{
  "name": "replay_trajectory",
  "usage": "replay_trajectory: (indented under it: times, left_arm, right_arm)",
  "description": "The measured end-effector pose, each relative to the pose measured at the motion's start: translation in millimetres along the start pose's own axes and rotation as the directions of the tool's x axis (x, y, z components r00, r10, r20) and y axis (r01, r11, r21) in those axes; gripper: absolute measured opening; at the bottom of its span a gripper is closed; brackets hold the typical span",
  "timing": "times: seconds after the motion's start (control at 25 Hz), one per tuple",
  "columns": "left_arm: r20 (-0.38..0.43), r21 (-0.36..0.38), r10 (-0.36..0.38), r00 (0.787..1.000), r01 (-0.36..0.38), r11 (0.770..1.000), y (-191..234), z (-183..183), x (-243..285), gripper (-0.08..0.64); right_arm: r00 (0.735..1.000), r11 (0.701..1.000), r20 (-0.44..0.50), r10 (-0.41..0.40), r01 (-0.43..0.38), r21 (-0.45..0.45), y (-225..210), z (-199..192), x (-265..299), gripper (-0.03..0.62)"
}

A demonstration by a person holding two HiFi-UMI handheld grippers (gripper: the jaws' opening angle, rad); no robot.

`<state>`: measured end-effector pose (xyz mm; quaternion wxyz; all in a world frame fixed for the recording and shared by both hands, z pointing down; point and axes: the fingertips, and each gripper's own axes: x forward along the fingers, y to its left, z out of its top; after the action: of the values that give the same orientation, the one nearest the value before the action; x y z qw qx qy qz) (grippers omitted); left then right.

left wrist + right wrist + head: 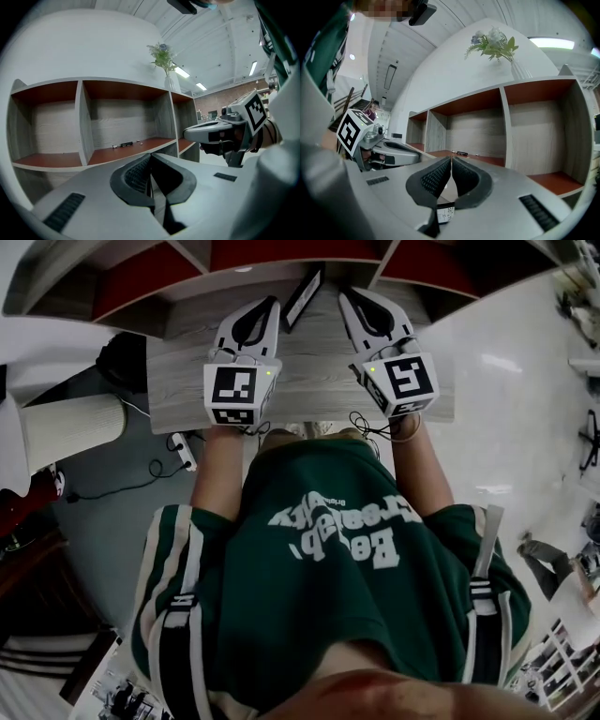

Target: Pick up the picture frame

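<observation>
Closest under my head camera is my own green shirt (328, 549) with its pale lettering, and past it my two forearms reach out over a wood-grain table (309, 390). My left claw (150, 158) has its ribbed pads pressed together with nothing caught in them. My right claw (451, 160) is likewise closed tip to tip on nothing, though a small printed label (446, 214) shows low in the slot behind its pads, and I cannot tell what it belongs to. Both claws point roughly level toward the shelf unit (141, 287). The picture frame (303, 298), dark and thin from above, sits slanted at the far edge of the table, between my two claw tips and just beside each; I cannot tell if either touches it. My own grey claw bodies block it from both gripper views. Ahead are the shelf unit's red-brown compartments, with a small dark pen-like thing (125, 144) lying on the middle board, and a vase of greenery (494, 42) stands on top. Down on the grey floor (122, 521) at my left lies a white power strip (185, 451), near a pale ribbed thing (70, 427) that I cannot make out further
</observation>
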<state>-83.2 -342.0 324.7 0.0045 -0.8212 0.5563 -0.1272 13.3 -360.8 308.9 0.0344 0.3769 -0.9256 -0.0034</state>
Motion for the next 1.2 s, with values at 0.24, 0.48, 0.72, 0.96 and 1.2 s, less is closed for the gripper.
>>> replay_trajectory:
  times: [0.24, 0.48, 0.72, 0.96, 1.2]
  left_arm:
    - [-0.014, 0.007, 0.021, 1.000, -0.021, 1.000, -5, -1, 7, 0.017]
    - [-0.029, 0.021, 0.040, 0.999, -0.039, 0.999, -10, -6, 11, 0.017]
    - [-0.034, 0.020, 0.043, 0.998, -0.042, 0.999, -6, -11, 8, 0.017]
    - [-0.038, 0.027, 0.014, 0.999, -0.013, 1.000, 0, -16, 17, 0.017]
    - [-0.066, 0.030, -0.014, 0.998, 0.016, 0.999, 6, -26, 33, 0.018]
  right_arm:
    - [0.999, 0.999, 0.024, 0.044, -0.044, -0.011, -7, 1, 1, 0.034]
    - [0.999, 0.999, -0.013, 0.048, -0.049, -0.005, -17, -6, -1, 0.034]
    - [0.999, 0.999, -0.020, 0.050, -0.050, 0.000, -11, -10, 2, 0.034]
    - [0.999, 1.000, -0.024, 0.030, -0.030, 0.001, -12, -15, 9, 0.034]
    - [0.998, 0.999, -0.056, -0.033, 0.033, 0.002, -27, -21, 14, 0.034]
